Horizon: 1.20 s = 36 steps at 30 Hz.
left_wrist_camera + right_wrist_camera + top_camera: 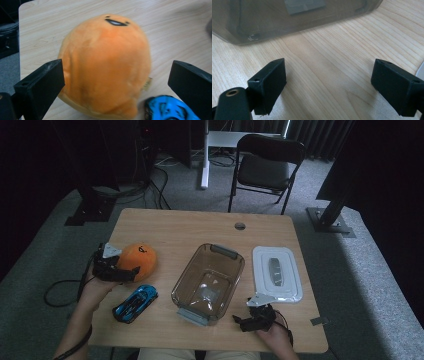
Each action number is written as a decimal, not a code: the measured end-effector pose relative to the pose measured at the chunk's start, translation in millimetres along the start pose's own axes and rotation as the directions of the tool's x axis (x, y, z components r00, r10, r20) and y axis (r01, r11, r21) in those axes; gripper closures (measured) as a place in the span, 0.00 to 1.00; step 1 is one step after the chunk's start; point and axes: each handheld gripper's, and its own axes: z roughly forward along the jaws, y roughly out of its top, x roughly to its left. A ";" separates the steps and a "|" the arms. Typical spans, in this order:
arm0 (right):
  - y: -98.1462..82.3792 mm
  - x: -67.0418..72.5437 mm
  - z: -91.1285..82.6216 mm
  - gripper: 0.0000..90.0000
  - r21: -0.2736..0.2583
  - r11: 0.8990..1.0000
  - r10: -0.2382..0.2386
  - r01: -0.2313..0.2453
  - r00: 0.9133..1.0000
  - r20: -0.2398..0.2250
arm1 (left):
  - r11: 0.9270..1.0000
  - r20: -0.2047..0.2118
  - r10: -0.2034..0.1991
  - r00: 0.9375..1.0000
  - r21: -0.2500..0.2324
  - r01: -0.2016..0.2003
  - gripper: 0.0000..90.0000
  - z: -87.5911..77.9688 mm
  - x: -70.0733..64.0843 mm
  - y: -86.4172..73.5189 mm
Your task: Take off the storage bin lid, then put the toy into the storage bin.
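Observation:
An orange round plush toy (138, 258) with a small black face lies at the table's left. My left gripper (131, 272) is open, its jaws spread on either side of the plush (106, 67), with the left jaw at its side and the right jaw apart from it. A blue toy car (135, 303) lies just in front of the plush, its nose at the bottom edge (168, 110) of the left gripper view. My right gripper (239, 321) stands open and empty over bare wood near the front edge, facing the wall of a clear smoky container (294, 17).
The clear container (186, 276) sits in the middle of the table, with nothing I can see inside. Its white lid (276, 272) lies to the right. A black folding chair (265, 162) stands beyond the table's far edge. Cables trail off the left side.

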 end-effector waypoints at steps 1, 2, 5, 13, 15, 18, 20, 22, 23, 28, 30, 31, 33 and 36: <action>0.0 0.0 0.0 0.14 0.000 1.000 0.001 -0.001 1.000 0.000 | 1.000 0.003 -0.002 1.000 -0.002 0.002 0.06 1.8 2.5 -0.7; 0.0 0.0 0.0 0.14 0.000 1.000 0.001 -0.001 1.000 0.001 | 1.000 0.014 -0.009 1.000 -0.004 0.009 0.09 4.1 6.0 -1.2; 0.0 0.0 0.0 0.14 0.000 1.000 0.001 -0.001 1.000 0.001 | 1.000 -0.001 -0.024 1.000 0.017 0.024 0.09 10.2 15.6 -1.9; 0.0 -0.1 0.1 0.14 -0.001 1.000 0.003 -0.003 1.000 0.003 | 0.994 -0.005 -0.024 1.000 0.102 0.024 0.10 23.4 20.8 -8.1; 0.0 -0.1 0.1 0.14 -0.001 1.000 0.003 -0.003 1.000 0.003 | 0.993 0.003 -0.050 0.999 0.110 0.050 0.10 26.5 24.6 -11.0; 0.1 -0.2 0.1 0.14 0.000 1.000 0.004 -0.004 1.000 0.004 | 0.987 0.008 -0.081 0.997 0.139 0.079 0.17 33.2 29.3 -17.7; 0.1 -0.3 0.2 0.14 0.000 1.000 0.005 -0.005 1.000 0.005 | 0.985 0.011 -0.090 0.996 0.149 0.088 0.22 36.2 30.6 -20.7; 0.2 -0.4 0.3 0.14 0.000 1.000 0.006 -0.006 1.000 0.005 | 0.985 0.018 -0.097 0.995 0.146 0.093 0.27 37.6 30.1 -22.3; 0.3 -0.5 0.3 0.14 0.000 1.000 0.006 -0.006 1.000 0.005 | 0.985 0.012 -0.093 0.996 0.150 0.091 0.30 38.3 29.0 -22.6; 0.4 -0.8 0.5 0.14 0.000 1.000 0.007 -0.007 1.000 0.006 | 0.988 -0.010 -0.086 0.996 0.127 0.086 0.60 36.0 20.4 -22.2; 0.5 -0.9 0.5 0.14 0.000 1.000 0.008 -0.008 1.000 0.007 | 0.990 -0.014 -0.077 0.997 0.117 0.078 0.67 33.7 18.6 -21.2; 0.5 -0.9 0.5 0.14 0.000 1.000 0.008 -0.008 1.000 0.007 | 0.990 -0.014 -0.085 0.996 0.114 0.087 0.68 32.1 18.5 -20.5; 0.5 -0.9 0.5 0.14 0.000 1.000 0.008 -0.008 1.000 0.008 | 0.991 -0.016 -0.079 0.997 0.110 0.081 0.70 29.4 16.5 -18.8; 0.5 -0.9 0.5 0.14 0.000 1.000 0.009 -0.009 1.000 0.008 | 0.992 -0.013 -0.083 0.996 0.099 0.084 0.71 25.1 13.7 -15.0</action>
